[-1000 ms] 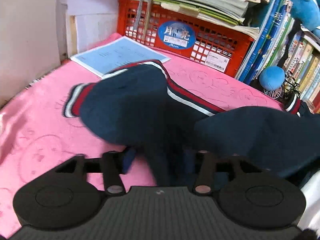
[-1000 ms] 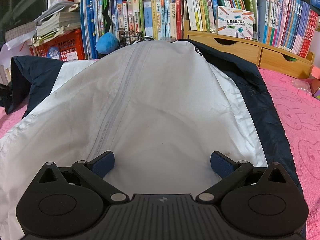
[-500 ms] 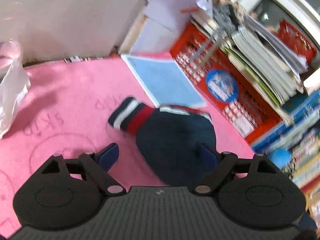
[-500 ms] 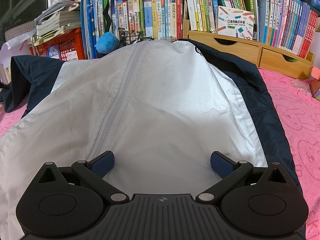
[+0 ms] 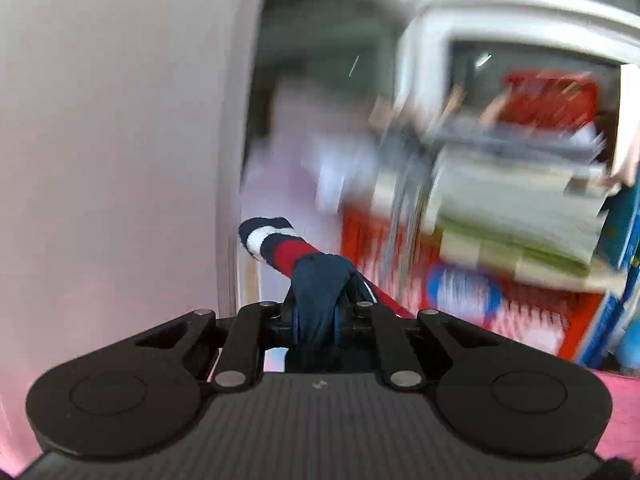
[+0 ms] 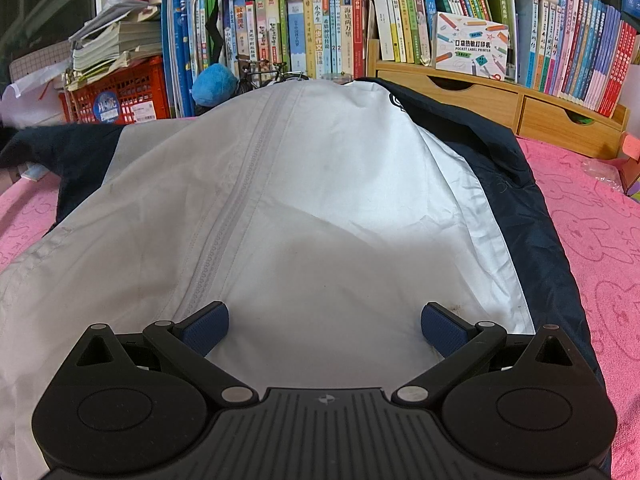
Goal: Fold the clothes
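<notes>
Two hand-held grippers: the left hand-held gripper [image 5: 316, 316] has just closed on the navy sleeve with a red-and-white striped cuff [image 5: 276, 244]; the right hand-held gripper [image 6: 324, 328] gapes wide over the white zip-front jacket [image 6: 320, 208].

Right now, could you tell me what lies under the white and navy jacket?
The jacket is spread on a pink bunny-print cloth, which shows on both sides of it. What the cloth under the jacket's middle covers or carries cannot be seen.

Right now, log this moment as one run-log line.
left tool: just closed on navy sleeve, striped cuff raised | right tool: open over white jacket front | fold: sleeve not yet laid across
</notes>
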